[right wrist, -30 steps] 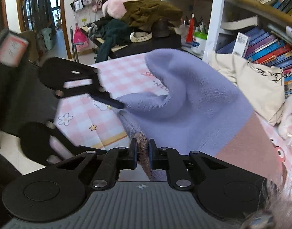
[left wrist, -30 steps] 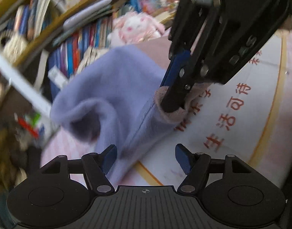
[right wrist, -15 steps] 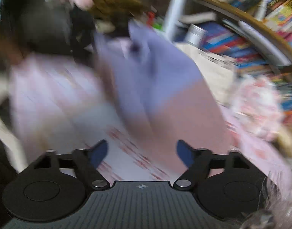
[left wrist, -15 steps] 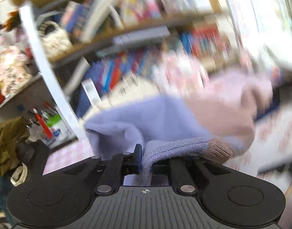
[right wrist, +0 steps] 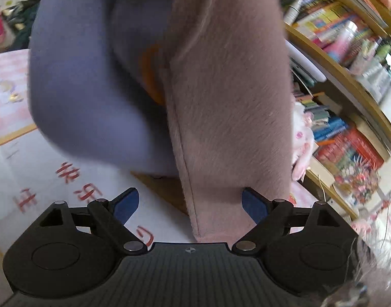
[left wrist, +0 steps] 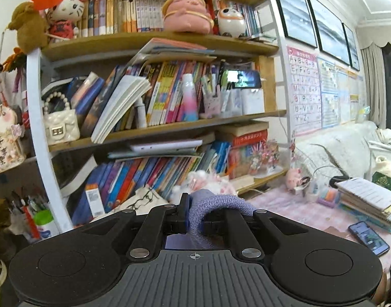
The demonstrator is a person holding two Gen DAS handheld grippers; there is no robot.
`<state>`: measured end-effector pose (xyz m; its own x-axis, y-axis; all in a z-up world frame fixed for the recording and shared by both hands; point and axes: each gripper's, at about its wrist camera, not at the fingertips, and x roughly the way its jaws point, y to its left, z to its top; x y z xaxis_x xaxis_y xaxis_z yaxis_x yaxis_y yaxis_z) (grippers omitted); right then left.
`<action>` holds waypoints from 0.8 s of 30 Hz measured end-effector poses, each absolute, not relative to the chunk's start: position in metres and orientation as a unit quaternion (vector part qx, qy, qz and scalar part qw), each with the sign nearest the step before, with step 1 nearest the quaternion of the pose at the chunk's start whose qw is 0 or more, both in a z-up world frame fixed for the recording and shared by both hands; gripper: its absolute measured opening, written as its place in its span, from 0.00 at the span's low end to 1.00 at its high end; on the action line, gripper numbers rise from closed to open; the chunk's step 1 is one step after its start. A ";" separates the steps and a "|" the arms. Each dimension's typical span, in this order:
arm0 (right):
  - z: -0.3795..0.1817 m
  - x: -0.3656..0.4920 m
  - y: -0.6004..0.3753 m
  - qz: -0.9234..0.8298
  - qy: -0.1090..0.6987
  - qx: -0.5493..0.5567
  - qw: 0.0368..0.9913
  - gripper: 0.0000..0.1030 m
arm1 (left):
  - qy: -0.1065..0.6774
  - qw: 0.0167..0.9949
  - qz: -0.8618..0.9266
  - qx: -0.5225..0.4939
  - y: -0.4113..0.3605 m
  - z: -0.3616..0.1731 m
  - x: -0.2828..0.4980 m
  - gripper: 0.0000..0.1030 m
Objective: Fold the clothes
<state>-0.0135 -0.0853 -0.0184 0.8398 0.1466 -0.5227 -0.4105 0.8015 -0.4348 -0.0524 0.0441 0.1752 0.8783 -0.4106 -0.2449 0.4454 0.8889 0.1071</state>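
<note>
My left gripper (left wrist: 194, 218) is shut on a ribbed lilac edge of the sweater (left wrist: 221, 203) and holds it raised, facing the bookshelf. In the right wrist view the same lilac and dusty-pink sweater (right wrist: 221, 76) hangs down over the table; its pink part drops between the fingers of my right gripper (right wrist: 190, 204), which is open and grips nothing. An orange patch shows on the sweater. The rest of the garment is hidden from the left wrist view.
A full bookshelf (left wrist: 157, 128) stands close behind. The table has a pink checked cloth (left wrist: 285, 204) with a phone (left wrist: 368, 238), a stack of notebooks (left wrist: 369, 200) and plush toys (left wrist: 208, 181). A white mat with red characters (right wrist: 55, 179) lies under the sweater.
My left gripper shut on the sweater's lilac edge and lifted it high. My right gripper let go of the edge it held and opened; the sweater now hangs in front of it.
</note>
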 end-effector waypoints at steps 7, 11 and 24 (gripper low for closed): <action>-0.037 0.003 -0.085 0.109 0.217 -0.317 0.917 0.82 | 0.111 0.969 -0.216 0.044 0.063 0.187 -0.061 0.06; -0.049 0.013 -0.080 0.095 0.207 -0.342 0.911 0.61 | 0.113 0.973 -0.201 0.033 0.078 0.190 -0.062 0.06; 0.000 -0.009 -0.097 0.092 0.151 -0.290 0.940 0.37 | 0.144 0.977 -0.142 0.066 0.108 0.171 -0.059 0.06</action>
<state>-0.0090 -0.0968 0.0003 0.9373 0.0849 -0.3381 -0.2606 0.8148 -0.5179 -0.0594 0.1083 0.1712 0.9183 -0.2586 -0.2998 0.2967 0.9508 0.0888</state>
